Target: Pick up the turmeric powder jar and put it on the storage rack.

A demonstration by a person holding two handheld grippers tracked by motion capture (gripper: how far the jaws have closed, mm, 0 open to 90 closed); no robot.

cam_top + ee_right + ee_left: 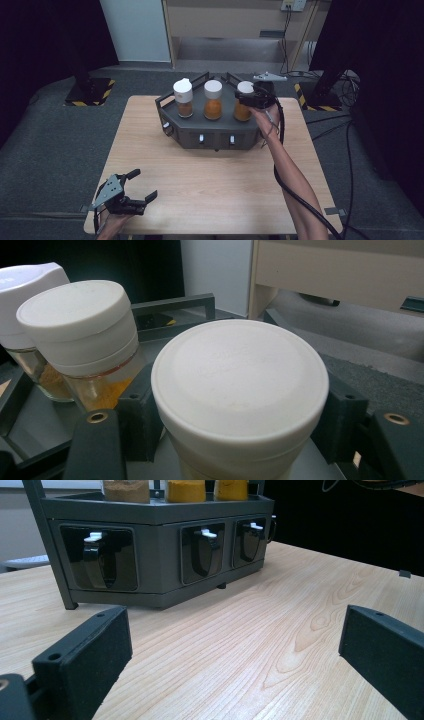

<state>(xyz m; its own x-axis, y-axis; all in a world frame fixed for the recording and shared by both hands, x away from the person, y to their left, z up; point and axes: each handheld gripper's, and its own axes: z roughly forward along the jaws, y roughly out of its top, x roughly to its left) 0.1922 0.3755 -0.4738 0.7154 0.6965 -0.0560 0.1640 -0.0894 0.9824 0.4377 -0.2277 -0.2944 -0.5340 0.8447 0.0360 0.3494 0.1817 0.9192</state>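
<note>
Reaching across the upper middle of the high view, the right gripper [254, 96] sits at the white cap of the rightmost spice jar [243, 107], which stands in the grey spice rack [210, 134] beside two other jars, so I judge the work barely begun: the grasp is being set and the jar is not yet lifted out. At the lower left of that view the left gripper [134, 192] rests at the tabletop [210, 190] edge, well apart from the rack. From the left gripper view, its fingers [85, 660] stand spread wide with nothing between them, the rack front at the upper left. From the right gripper view, the jar's cap [240, 380] fills the centre, with black fingers [142, 410] flanking both sides, seemingly touching it; whether they grip firmly I cannot tell.
</note>
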